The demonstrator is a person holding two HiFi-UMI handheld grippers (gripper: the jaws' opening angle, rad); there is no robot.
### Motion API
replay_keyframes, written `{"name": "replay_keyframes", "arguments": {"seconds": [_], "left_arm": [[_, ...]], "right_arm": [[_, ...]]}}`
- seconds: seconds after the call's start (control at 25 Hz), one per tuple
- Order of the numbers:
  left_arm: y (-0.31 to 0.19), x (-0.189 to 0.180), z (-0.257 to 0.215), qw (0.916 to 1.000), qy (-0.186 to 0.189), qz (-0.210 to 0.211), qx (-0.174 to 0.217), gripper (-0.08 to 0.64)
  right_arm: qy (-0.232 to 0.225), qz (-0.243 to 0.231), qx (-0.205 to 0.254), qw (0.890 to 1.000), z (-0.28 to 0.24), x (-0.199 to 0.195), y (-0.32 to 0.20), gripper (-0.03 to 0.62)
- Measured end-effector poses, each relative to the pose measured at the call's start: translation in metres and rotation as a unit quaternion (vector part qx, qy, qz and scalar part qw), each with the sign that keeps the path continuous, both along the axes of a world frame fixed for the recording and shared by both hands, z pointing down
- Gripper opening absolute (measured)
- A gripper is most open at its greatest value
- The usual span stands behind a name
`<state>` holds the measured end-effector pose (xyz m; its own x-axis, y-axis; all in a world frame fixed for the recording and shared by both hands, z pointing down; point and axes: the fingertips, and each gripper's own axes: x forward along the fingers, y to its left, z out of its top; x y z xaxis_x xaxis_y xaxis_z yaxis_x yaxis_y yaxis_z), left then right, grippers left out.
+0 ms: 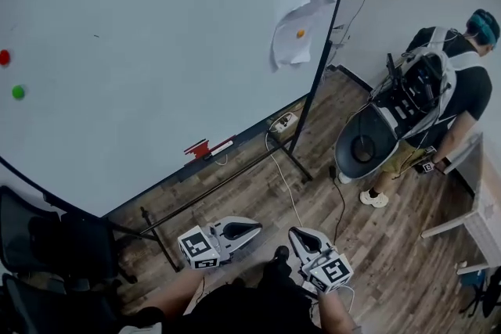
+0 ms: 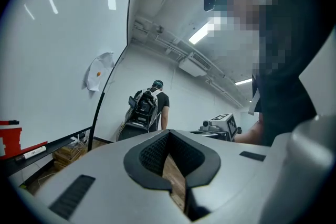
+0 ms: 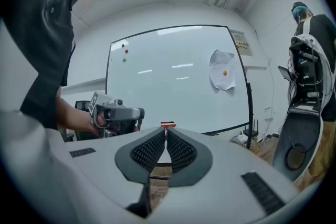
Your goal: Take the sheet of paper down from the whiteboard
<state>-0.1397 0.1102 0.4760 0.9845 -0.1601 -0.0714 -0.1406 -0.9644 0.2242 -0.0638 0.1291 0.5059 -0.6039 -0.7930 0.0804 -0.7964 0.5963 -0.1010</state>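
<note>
1. Two grippers were held low and level close to the wearer's body. The left gripper (image 1: pixel 252 229) and the right gripper (image 1: pixel 297 235) each had their jaws drawn together on nothing, probably a carrying posture because the sheet was out of reach.
2. The sheet of paper (image 1: pixel 297 31) hung on the whiteboard (image 1: pixel 156 35) near its right edge, well apart from both grippers. An orange magnet (image 1: pixel 300 33) pinned it, and its edges curled away, seemingly because only that one point held it.
3. Removal had not begun. The sheet probably needed pulling from beneath the magnet.
4. Another person (image 1: pixel 438 90) stood beyond the board's right edge and could obstruct the approach.
</note>
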Motion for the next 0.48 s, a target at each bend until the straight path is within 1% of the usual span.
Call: {"name": "replay_keyframes", "arguments": {"seconds": [0.12,0.24,0.36,0.48], "left_arm": [[-0.027,0.026,0.001,0.9999,-0.009,-0.014,-0.005,0.012],[-0.058,0.058,-0.007,0.9995,-0.015,-0.027,-0.005,0.012],[-0.091,0.087,-0.016,0.9988,-0.025,-0.042,0.004,0.012],[-0.123,0.108,-0.024,0.9973,-0.031,-0.067,0.006,0.012]], "right_arm": [[0.02,-0.01,-0.003,1.0,0.007,0.026,-0.035,0.023],[0.044,-0.034,0.008,0.998,0.001,0.053,-0.073,0.023],[0.043,-0.056,0.013,0.997,-0.006,0.077,-0.108,0.023],[0.042,-0.078,0.022,0.996,-0.01,0.098,-0.139,0.023]]}}
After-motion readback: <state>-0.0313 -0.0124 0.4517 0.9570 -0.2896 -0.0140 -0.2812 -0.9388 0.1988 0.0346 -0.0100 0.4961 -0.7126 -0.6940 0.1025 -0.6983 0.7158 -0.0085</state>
